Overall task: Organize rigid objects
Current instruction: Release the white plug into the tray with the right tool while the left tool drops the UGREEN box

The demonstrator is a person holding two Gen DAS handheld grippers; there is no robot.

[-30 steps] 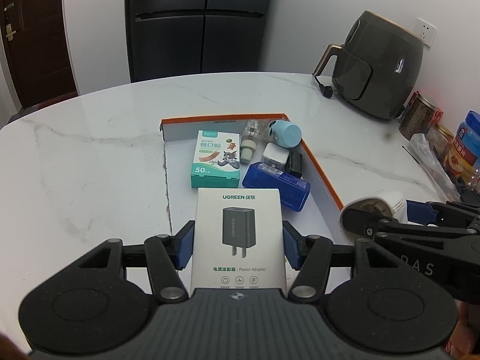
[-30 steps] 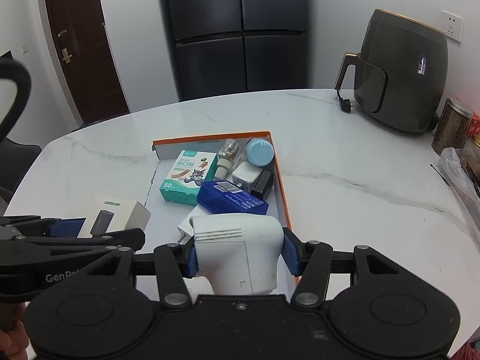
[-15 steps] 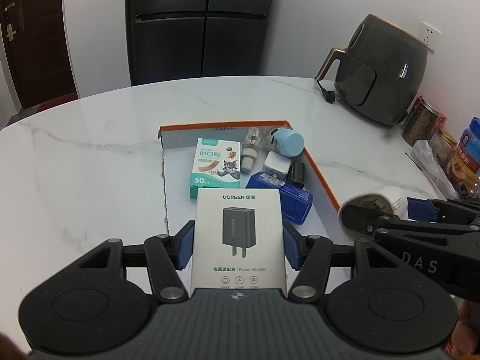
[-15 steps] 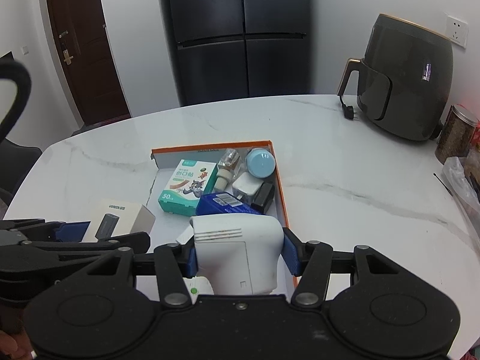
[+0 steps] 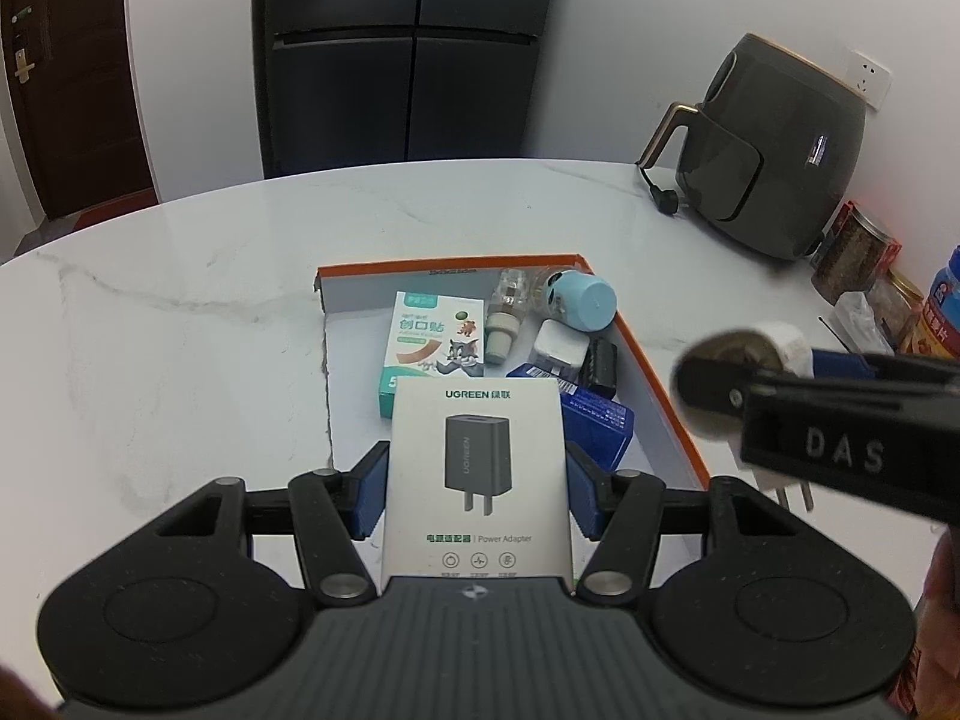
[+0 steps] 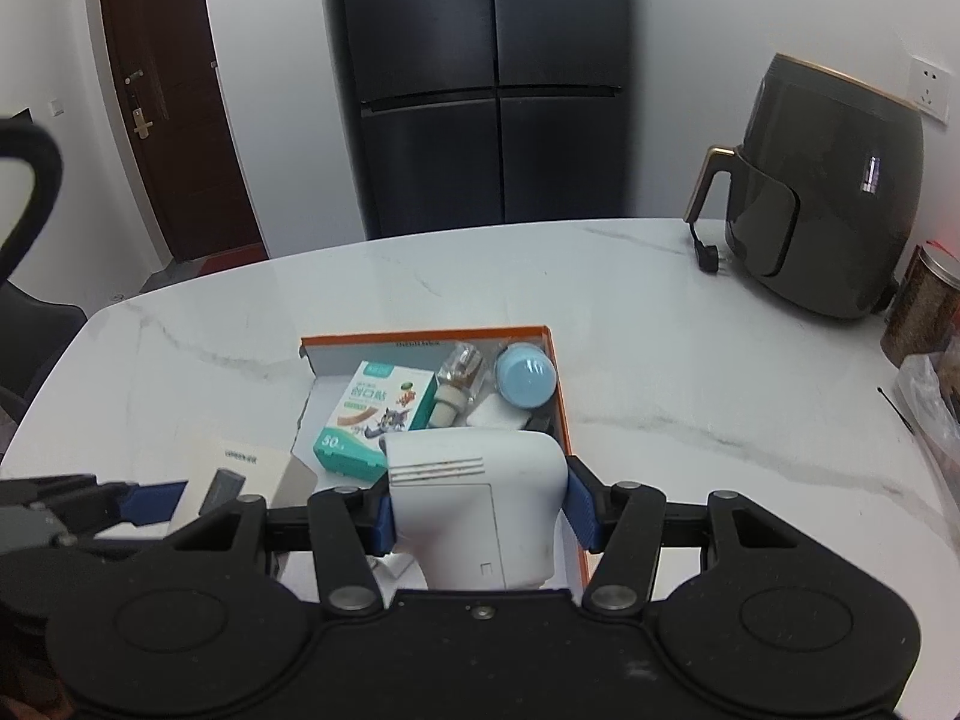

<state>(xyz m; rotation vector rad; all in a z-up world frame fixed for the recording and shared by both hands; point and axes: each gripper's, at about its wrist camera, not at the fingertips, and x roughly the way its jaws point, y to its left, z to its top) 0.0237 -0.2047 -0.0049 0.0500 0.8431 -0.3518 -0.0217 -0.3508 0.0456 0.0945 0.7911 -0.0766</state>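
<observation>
I hold both items above the near end of the orange-rimmed tray (image 5: 660,378) on the white marble desk (image 5: 180,360). The left gripper (image 5: 474,489) is clenched on the UGREEN adapter box (image 5: 474,468); the right gripper (image 6: 480,513) clamps the white plug-in device (image 6: 480,504). Step in hand: carrying to placement. Next, I judge, each needs lowering into free space near the bandage box (image 5: 429,348). An air fryer (image 6: 828,180) stands at the far right edge, a dark refrigerator (image 6: 486,84) behind.

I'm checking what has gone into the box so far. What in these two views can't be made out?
- Blue case: left view, half hidden by the adapter box; right view, wholly hidden behind the white device.
- Black item: too small to identify in either view.
- Box near end: right view, covered by the right gripper.
- White device's front: left view, blurred.
- Bandage box count: left view, cut off by the adapter box.
</observation>
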